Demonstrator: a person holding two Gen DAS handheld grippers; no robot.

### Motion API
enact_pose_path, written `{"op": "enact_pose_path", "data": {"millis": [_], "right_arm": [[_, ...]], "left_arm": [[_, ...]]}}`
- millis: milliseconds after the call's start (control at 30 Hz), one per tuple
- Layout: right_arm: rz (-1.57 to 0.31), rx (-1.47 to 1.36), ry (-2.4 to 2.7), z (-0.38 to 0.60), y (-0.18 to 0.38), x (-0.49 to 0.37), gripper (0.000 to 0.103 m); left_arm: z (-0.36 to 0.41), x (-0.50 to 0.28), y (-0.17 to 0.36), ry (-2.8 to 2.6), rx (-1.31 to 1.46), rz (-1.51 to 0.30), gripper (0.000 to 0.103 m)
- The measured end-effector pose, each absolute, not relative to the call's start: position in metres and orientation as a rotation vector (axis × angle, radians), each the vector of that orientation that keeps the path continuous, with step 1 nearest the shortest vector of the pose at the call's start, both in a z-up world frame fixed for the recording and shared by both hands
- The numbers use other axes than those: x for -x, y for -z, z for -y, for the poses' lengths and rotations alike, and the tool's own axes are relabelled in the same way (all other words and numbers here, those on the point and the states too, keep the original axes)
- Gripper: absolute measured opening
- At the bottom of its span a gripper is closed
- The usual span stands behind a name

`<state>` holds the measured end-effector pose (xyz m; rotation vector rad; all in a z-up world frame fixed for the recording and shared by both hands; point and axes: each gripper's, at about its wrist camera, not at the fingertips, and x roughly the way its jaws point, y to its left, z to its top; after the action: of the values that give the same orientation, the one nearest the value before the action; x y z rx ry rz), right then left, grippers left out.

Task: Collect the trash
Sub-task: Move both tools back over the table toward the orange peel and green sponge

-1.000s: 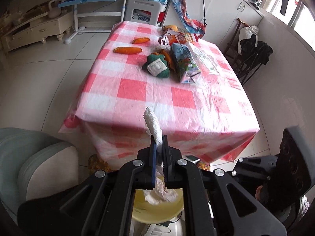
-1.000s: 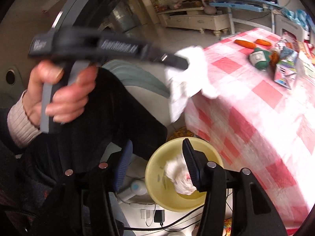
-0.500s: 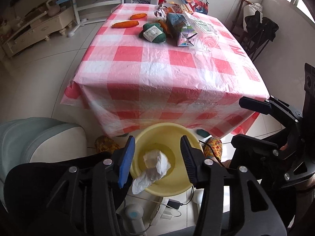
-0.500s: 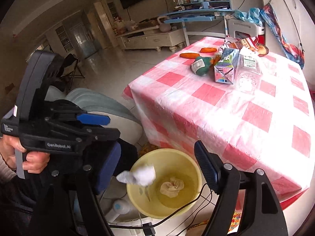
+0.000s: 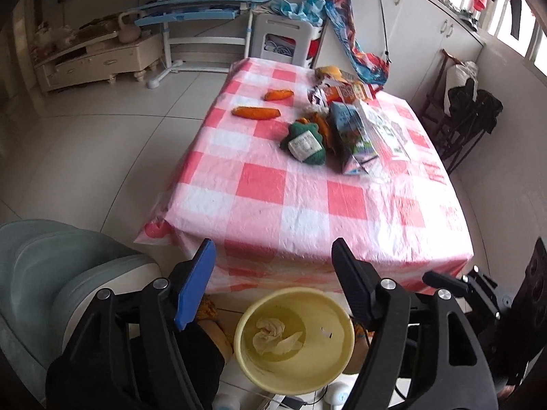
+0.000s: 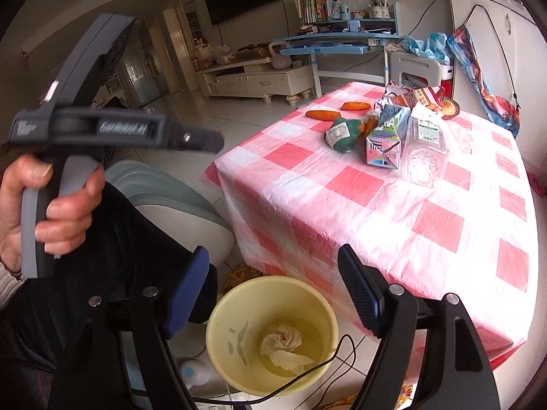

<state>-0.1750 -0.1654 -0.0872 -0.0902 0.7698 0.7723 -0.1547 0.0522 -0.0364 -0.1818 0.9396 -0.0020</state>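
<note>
Left wrist view: left gripper (image 5: pixel 273 256) hangs over the yellow bucket (image 5: pixel 294 372) on the floor at the near edge of the counter (image 5: pixel 307 205). Jaws are opening, nothing between them. Two crumpled tissues (image 5: pixel 273 336) lie on the bucket bottom. On the red-and-white checked cloth, far half: two carrots (image 5: pixel 255 112), a green knitted toy (image 5: pixel 304 141) with a paper label, a milk carton (image 5: pixel 354 136) on its side, a clear plastic package (image 5: pixel 386 130), and a snack wrapper (image 5: pixel 342 92). A grey-green seat (image 5: pixel 51 273) sits at lower left. The right gripper's body shows at the right edge.

Right wrist view: right gripper (image 6: pixel 273 266) is above the same bucket (image 6: pixel 239 341); jaws stand wide apart and empty. Tissues (image 6: pixel 283 345) rest inside, and a black cable (image 6: pixel 328 365) crosses the rim. A hand (image 6: pixel 44 212) holds the left gripper's handle at left, level with the counter edge (image 6: pixel 376 222). Carton (image 6: pixel 386 136), toy (image 6: pixel 343 133) and carrots (image 6: pixel 323 114) stay clustered on the far side.
</note>
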Motion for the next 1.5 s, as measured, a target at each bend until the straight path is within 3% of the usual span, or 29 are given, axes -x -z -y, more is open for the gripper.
{"op": "enact_pose_path", "data": {"millis": [333, 567, 933, 1500], "right_arm": [[-0.746, 0.107, -0.774, 0.15, 0.088, 0.168, 0.074], [-0.744, 0.136, -0.782, 0.139, 0.088, 0.161, 0.074], [-0.737, 0.16, -0.8, 0.114, 0.083, 0.123, 0.074], [-0.794, 0.171, -0.699, 0.076, 0.104, -0.004, 0.059]], "left_arm": [[-0.113, 0.097, 0.043, -0.132, 0.318, -0.909, 0.068], [-0.113, 0.056, 0.063, -0.134, 0.309, -0.954, 0.068], [-0.078, -0.04, 0.075, -0.09, 0.038, -0.966, 0.068], [-0.047, -0.126, 0.103, 0.078, -0.352, -0.948, 0.059]]}}
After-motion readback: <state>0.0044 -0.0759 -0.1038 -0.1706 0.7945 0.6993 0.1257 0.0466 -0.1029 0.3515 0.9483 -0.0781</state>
